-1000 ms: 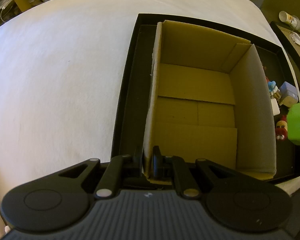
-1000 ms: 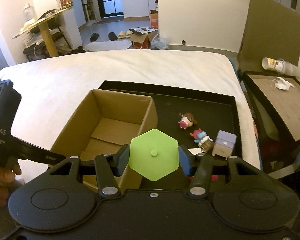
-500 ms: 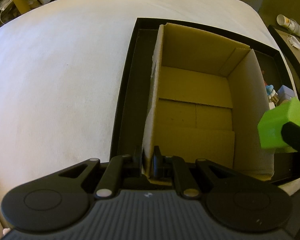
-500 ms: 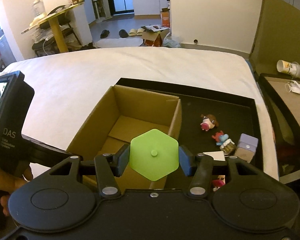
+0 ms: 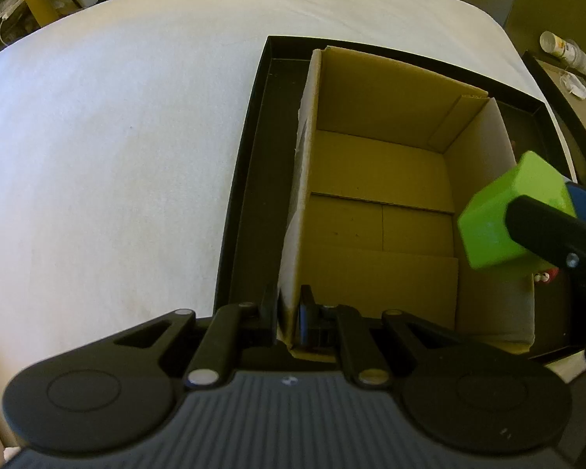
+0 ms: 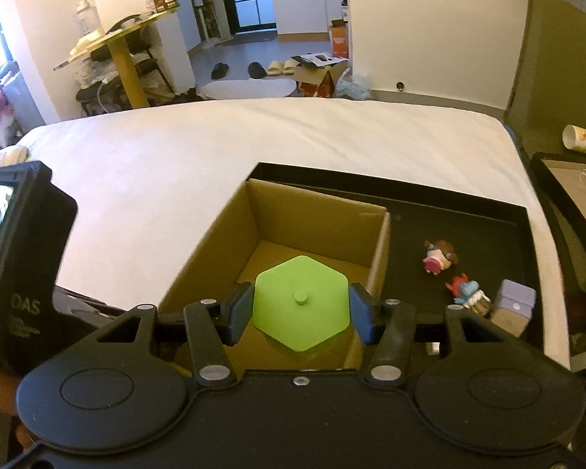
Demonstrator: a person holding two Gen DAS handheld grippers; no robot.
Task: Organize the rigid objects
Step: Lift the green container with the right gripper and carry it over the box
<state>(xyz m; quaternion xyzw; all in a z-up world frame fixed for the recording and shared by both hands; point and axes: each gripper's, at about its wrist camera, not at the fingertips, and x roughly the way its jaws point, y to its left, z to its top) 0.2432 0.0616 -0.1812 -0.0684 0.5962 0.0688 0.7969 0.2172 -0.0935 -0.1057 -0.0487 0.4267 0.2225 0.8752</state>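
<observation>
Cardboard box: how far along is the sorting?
Done: nothing visible inside the cardboard box yet. In hand: the right gripper holds the green hexagonal piece above the box opening, while the left gripper pinches the box wall. Left: two small figurines and a lilac block lie on the black tray.

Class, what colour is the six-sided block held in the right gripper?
Bright green block, clearest in the right wrist view.
</observation>
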